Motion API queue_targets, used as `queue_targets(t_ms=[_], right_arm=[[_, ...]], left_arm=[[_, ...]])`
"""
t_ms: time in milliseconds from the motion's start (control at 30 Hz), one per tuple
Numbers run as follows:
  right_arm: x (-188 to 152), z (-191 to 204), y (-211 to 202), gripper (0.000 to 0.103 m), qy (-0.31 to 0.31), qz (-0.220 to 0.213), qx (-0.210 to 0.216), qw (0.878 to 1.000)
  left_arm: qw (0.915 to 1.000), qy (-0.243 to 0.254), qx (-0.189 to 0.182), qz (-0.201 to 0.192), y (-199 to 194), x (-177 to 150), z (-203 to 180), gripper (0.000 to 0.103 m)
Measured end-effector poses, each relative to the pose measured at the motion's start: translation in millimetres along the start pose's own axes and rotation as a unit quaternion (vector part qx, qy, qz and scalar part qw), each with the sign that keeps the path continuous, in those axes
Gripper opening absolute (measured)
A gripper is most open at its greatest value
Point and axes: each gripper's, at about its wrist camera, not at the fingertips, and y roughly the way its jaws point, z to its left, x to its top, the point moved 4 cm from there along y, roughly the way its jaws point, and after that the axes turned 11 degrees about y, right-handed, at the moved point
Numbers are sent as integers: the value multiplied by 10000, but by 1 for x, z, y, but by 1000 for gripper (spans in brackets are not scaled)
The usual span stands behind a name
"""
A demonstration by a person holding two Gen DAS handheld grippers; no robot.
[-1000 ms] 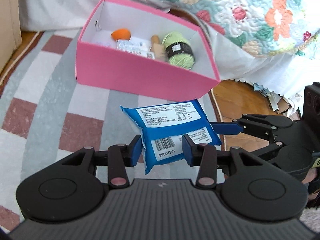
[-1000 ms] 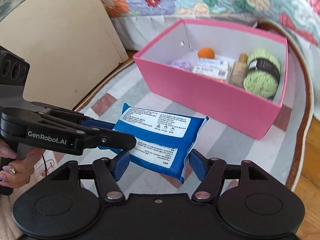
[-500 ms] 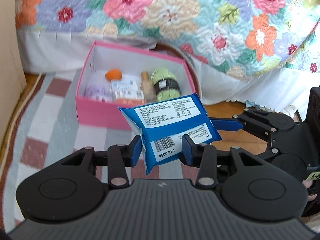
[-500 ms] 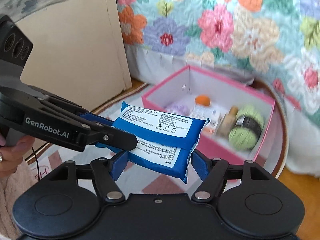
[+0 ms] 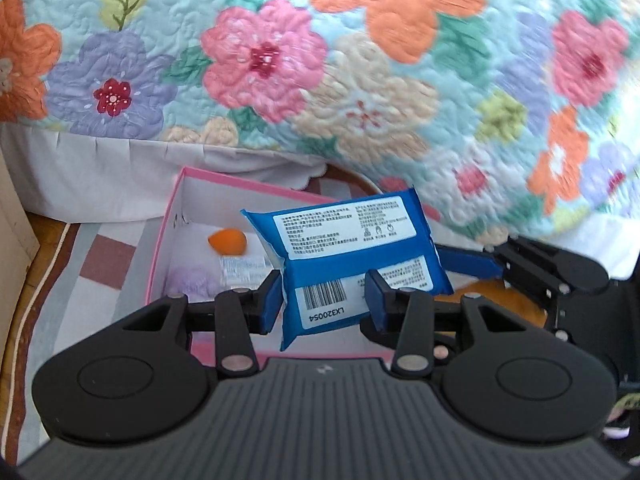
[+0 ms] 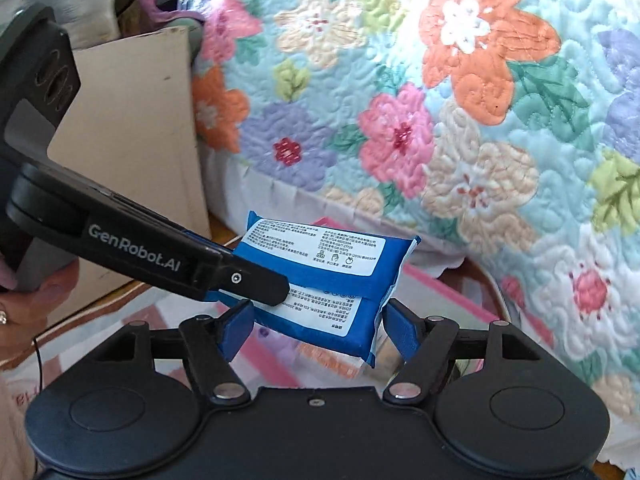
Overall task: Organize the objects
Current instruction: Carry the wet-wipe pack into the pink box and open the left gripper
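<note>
My left hand-held gripper [image 5: 325, 298] is clamped on the near end of the blue wipes pack [image 5: 348, 256], its blue pads pressing both sides of the section printed with a barcode and the code "LX32054". My right hand-held gripper [image 6: 318, 330] flanks the pack's other end; its jaws have just been opening, and I cannot tell whether its pads press on the wrapper.

The pack is held in the air, tilted, over the pink box [image 5: 158, 256]. A white label with small printed text, too fine to read, covers its upper face in both views.

Left wrist view only:
- The barcode and code at 6 o'clock on the pack.
- The box interior at 9 o'clock of the pack, containing an orange teardrop sponge [image 5: 227, 242], a white labelled packet [image 5: 242, 268] and a pale purple item [image 5: 192, 280].
- The right hand-held gripper's black linkage entering from 3 o'clock.

Right wrist view only:
- The marking "GenRobot.AI" [image 6: 134, 250] on the left hand-held gripper's arm, which enters from 9 o'clock.
- My hand [image 6: 40, 296] on that tool's handle at 9 o'clock.
- A cardboard sheet [image 6: 132, 128] standing at 10 o'clock.

Both views show the floral quilt [image 5: 360, 80] of the bed behind the box, from 10 to 3 o'clock, and the checked rug [image 5: 104, 256] under the box.
</note>
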Motion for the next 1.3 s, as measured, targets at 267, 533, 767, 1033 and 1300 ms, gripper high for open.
queue_targets(t_ms=[267,533,767,1033,1300], right_arm=[[15,-33,55,76,392,279,147,9987],[-4,-59,109,76,830,715,51,9940],[-34,-68,143,72,1008,951,-5,9903],[-44,-76,168,70,1065,1164,-247,9872],[-50,-68,161,62,629,1282,-936,9853]], left_arm=[[9994,-216,70,259,63,27,30,42],[9981,-465,42,414,127,15,54,42],[9934,-898,17,714,169,-14,75,42],[9937,-699,207,855,190,-19,73,42],[9905,-513,694,1074,184,-21,63,57]])
